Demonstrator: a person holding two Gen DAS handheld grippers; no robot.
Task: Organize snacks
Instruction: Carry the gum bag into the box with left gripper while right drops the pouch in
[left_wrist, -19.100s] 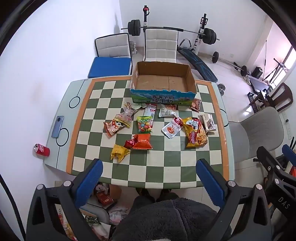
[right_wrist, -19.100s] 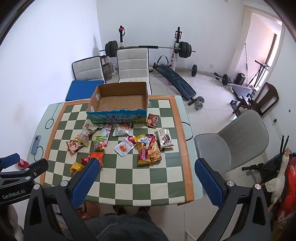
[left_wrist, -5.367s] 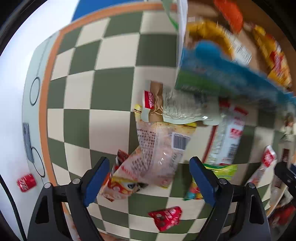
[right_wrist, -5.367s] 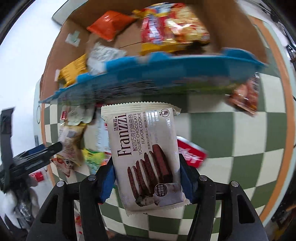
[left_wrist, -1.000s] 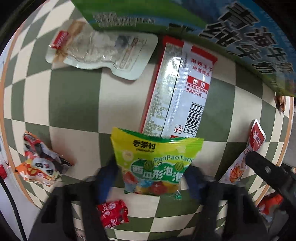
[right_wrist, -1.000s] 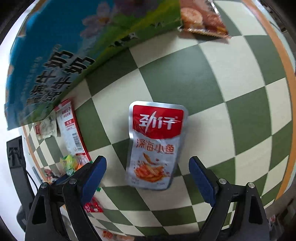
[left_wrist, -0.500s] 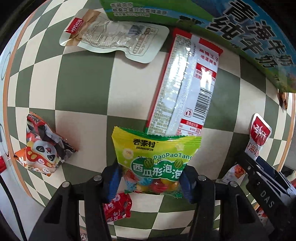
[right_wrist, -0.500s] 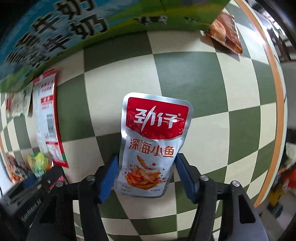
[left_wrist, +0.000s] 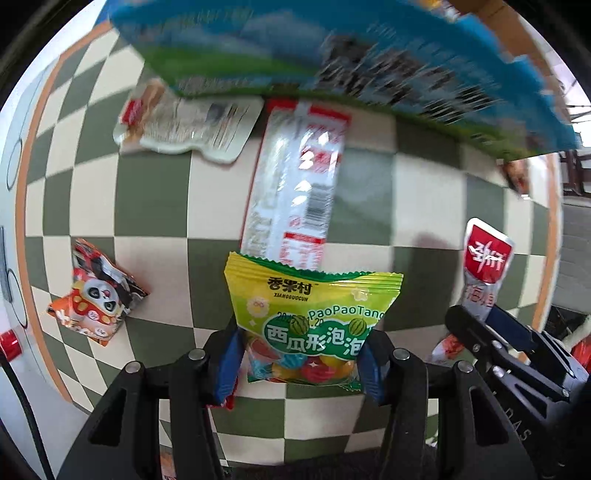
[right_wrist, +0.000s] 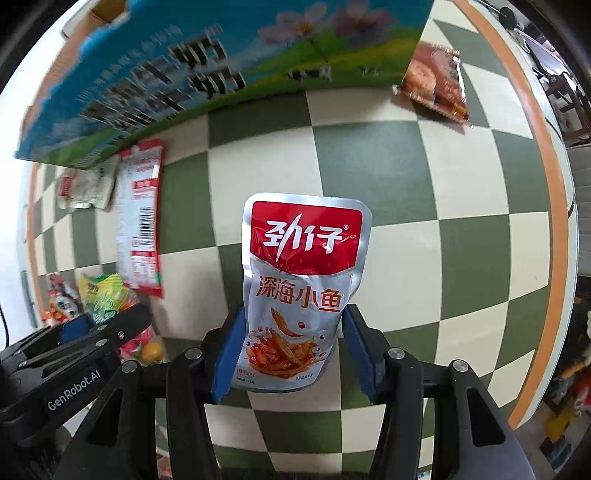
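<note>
My left gripper (left_wrist: 297, 360) is shut on a green-yellow candy bag (left_wrist: 314, 314) and holds it above the checkered table (left_wrist: 155, 206). My right gripper (right_wrist: 290, 352) is shut on a silver and red fish snack pouch (right_wrist: 303, 273), lifted off the table (right_wrist: 424, 206). That pouch also shows at the right of the left wrist view (left_wrist: 484, 266). The blue and green cardboard box (left_wrist: 332, 51) stands just ahead, also in the right wrist view (right_wrist: 207, 62). The left gripper with the candy bag (right_wrist: 107, 299) shows at the lower left of the right wrist view.
On the table lie a long red-white packet (left_wrist: 295, 192), a clear white pouch (left_wrist: 188, 125), a panda snack bag (left_wrist: 96, 295), and a brown packet (right_wrist: 436, 85) at the box's right corner. The table's orange edge (right_wrist: 546, 177) runs along the right.
Both grippers have lifted their packets off the table and moved toward the box. The view has pulled back and the box looks closer and blurred.
</note>
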